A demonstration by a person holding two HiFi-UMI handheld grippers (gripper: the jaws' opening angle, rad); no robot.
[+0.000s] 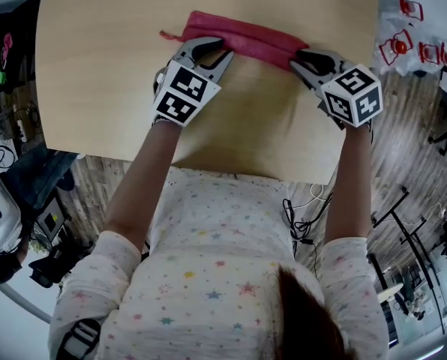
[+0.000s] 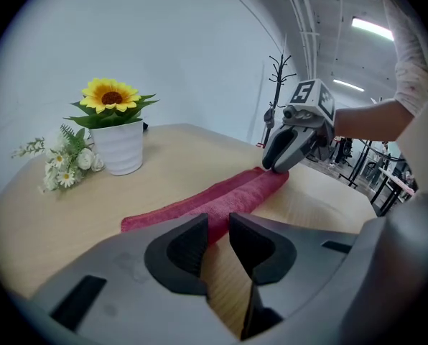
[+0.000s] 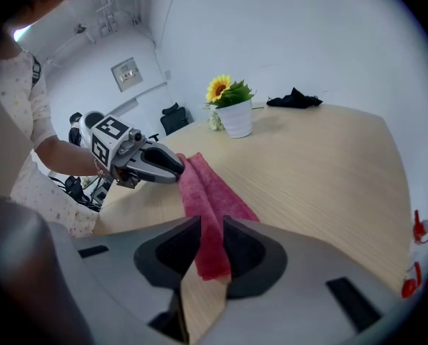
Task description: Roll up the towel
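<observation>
Forearms (image 1: 145, 178) outstretched over table (image 1: 111, 73), left gripper (image 1: 225, 51) and right gripper (image 1: 297, 60) each pinched narrow on red towel (image 1: 242, 36).

Red terry cloth for the towel (image 1: 238, 37): fuzzy, soft and matt. Pale wood grain across the tabletop (image 1: 103, 73), smooth with a low sheen. Matt grey plastic on the left gripper (image 2: 215, 230) and right gripper (image 3: 205, 239), with darker matt pads (image 2: 187, 246) inside. Smooth white finish on the flower pot (image 2: 122, 149), material unclear. Soft matt cloth with printed stars for the sleeve (image 1: 96, 276).
</observation>
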